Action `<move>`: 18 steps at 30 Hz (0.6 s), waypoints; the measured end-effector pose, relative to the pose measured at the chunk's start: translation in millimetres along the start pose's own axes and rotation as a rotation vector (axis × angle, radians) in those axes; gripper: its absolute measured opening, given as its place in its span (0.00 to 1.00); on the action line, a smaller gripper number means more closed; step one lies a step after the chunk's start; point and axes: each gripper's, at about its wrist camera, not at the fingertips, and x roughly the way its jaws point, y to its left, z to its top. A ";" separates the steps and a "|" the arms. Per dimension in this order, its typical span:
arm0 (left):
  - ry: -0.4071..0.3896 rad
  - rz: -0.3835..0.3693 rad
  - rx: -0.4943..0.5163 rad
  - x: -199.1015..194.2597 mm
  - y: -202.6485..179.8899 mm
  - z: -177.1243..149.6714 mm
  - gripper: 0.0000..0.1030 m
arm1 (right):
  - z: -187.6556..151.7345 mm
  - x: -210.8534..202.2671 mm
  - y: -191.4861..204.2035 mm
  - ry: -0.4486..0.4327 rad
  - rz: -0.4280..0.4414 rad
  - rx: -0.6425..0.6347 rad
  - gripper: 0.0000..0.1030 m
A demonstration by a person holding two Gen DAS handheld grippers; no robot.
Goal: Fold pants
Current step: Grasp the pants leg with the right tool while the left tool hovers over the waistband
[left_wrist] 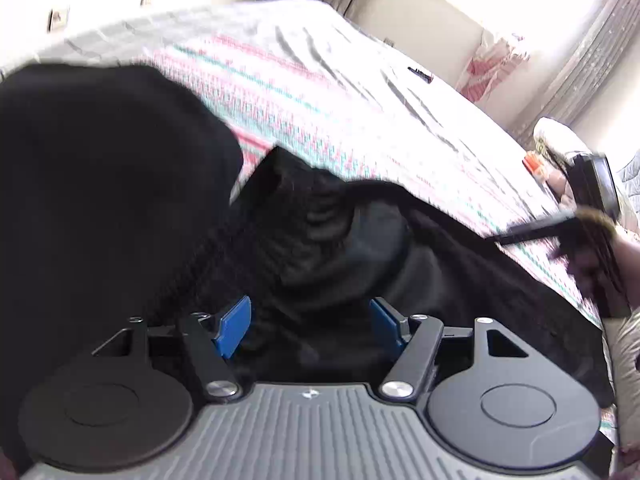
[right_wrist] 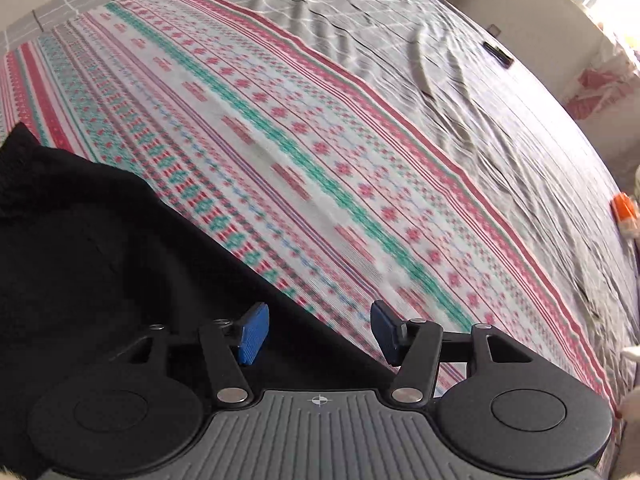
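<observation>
The bunched black fabric pants lie unfolded on the patterned bed, with left tongs and right tongs both spread and gripping nothing.

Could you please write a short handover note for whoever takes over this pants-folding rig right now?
Left gripper: open, holding nothing, black pants bunched right in front of it.
Right gripper: open, holding nothing, over the pants' edge on the patterned blanket.
Done: no neat fold visible; the fabric looks rumpled.
Left: grasp an edge with each gripper, spread the pants flat, then fold.
</observation>
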 end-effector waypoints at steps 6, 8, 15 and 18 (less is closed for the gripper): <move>-0.025 0.040 0.094 27.3 -7.0 49.7 0.88 | -60.2 -10.4 -55.8 0.033 -0.017 0.051 0.51; 0.015 0.060 0.176 47.5 -11.8 69.5 0.88 | -74.4 -9.6 -68.4 0.045 -0.015 0.033 0.51; 0.196 0.125 0.234 112.2 -10.4 124.6 0.86 | -83.2 6.5 -94.8 0.046 0.049 0.025 0.50; 0.255 0.165 0.259 132.4 -9.3 133.2 0.86 | -73.6 14.7 -98.7 0.032 0.092 0.042 0.50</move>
